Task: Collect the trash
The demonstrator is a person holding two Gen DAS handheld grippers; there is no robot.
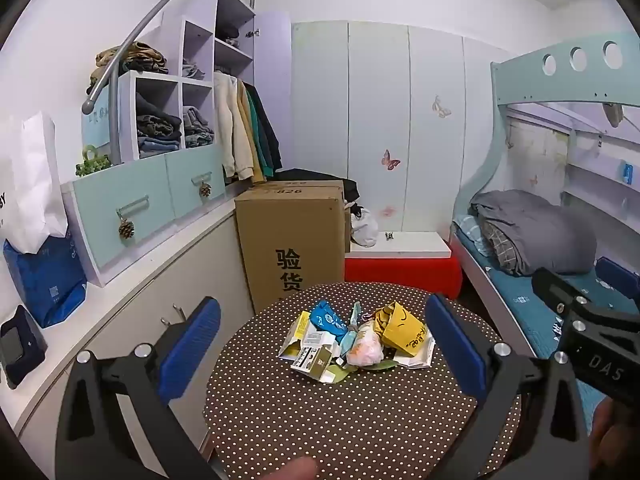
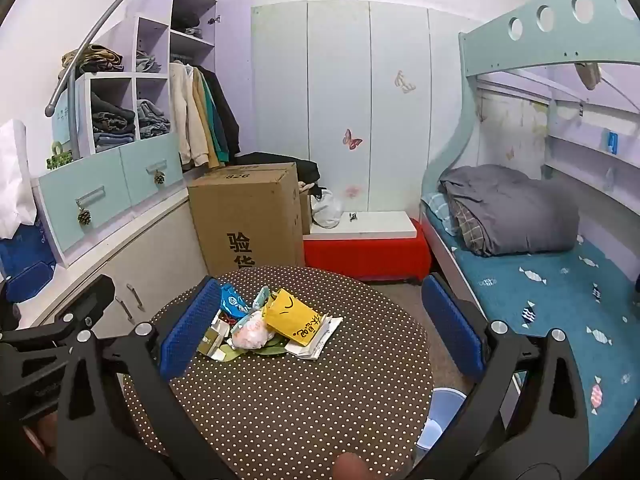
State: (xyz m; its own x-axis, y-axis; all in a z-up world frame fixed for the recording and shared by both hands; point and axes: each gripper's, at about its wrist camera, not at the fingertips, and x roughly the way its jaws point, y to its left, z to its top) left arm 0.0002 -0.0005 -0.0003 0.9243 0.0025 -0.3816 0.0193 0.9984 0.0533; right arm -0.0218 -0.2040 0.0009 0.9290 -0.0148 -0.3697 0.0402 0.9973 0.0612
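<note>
Trash pile (image 1: 352, 340) untouched, mid-table; nothing collected yet.
Pile sits on the dotted round table (image 1: 360, 420): yellow bag (image 1: 402, 326), blue wrapper (image 1: 326, 318), pink bag (image 1: 364, 350), cartons. No clear long axis; spreads roughly left-right in the left wrist view. Left gripper (image 1: 320, 344) and right gripper (image 2: 320, 332) both fully open, empty, angled down at the pile, short of it. A bin (image 2: 444, 412), possibly, beside the table. All pickup remains.

Left gripper (image 1: 322, 340): jaws spread wide, nothing between the pads; it hangs above the near side of the surface
Surface (image 1: 360, 420): round, brown with white dots
Trash pile (image 1: 352, 344): yellow bag (image 1: 402, 326), blue wrapper (image 1: 326, 318), flattened cartons, heaped together at the far side
Cardboard box (image 1: 292, 236): behind the surface
Right gripper (image 1: 596, 320): at the right edge
</note>
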